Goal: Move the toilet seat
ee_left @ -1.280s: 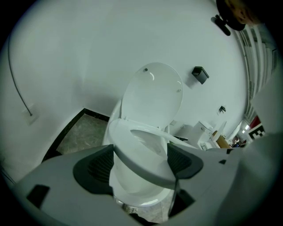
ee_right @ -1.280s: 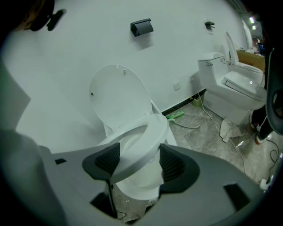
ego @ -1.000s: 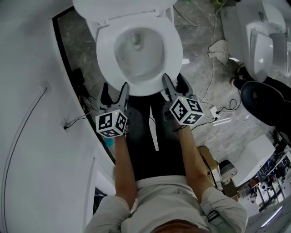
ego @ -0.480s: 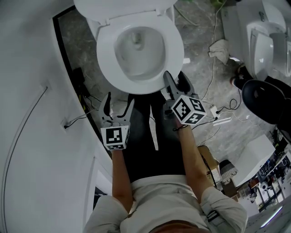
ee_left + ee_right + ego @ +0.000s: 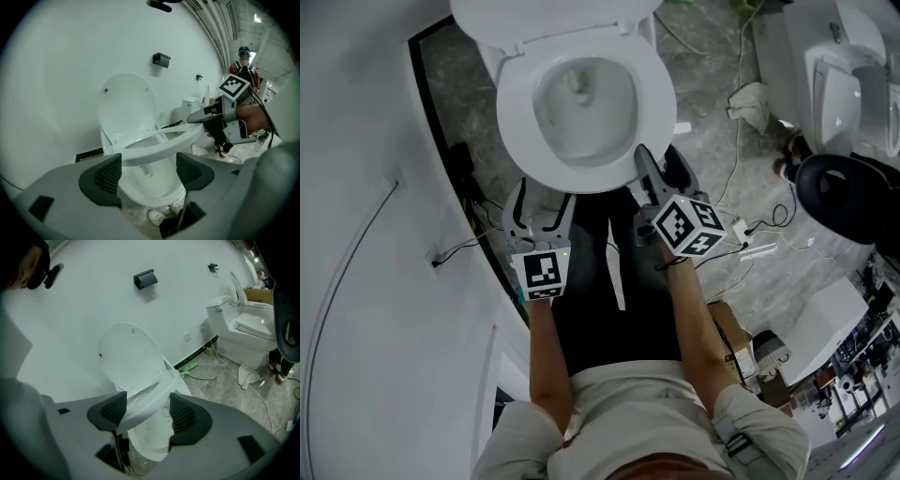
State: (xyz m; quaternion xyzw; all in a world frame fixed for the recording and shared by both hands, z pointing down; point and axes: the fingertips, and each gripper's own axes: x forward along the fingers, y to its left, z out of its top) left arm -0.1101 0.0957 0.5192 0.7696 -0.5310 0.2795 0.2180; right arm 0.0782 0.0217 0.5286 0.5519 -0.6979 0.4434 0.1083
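Observation:
The white toilet seat (image 5: 511, 122) hangs tilted a little above the bowl (image 5: 150, 187), with the lid (image 5: 126, 103) upright behind it. My right gripper (image 5: 656, 161) is shut on the seat's front right rim. In the right gripper view the rim (image 5: 147, 401) runs between both pads of that gripper (image 5: 147, 411). In the left gripper view its fingers (image 5: 201, 117) clamp the rim from above and below. My left gripper (image 5: 542, 202) stands open just short of the seat's front left edge. Its pads (image 5: 101, 178) sit below the seat (image 5: 154, 152) with nothing pressed between them.
A curved white wall (image 5: 356, 234) runs close on the left. A second toilet (image 5: 844, 75) stands at the right, with a rag (image 5: 753, 98), cables (image 5: 736, 159) and a black round object (image 5: 844, 202) on the marble floor. A person (image 5: 241, 61) stands far back.
My left gripper drew back from the seat's front edge, rolled so its marker cube faces upward, then rose again toward the rim. The right gripper and the seat stayed put.

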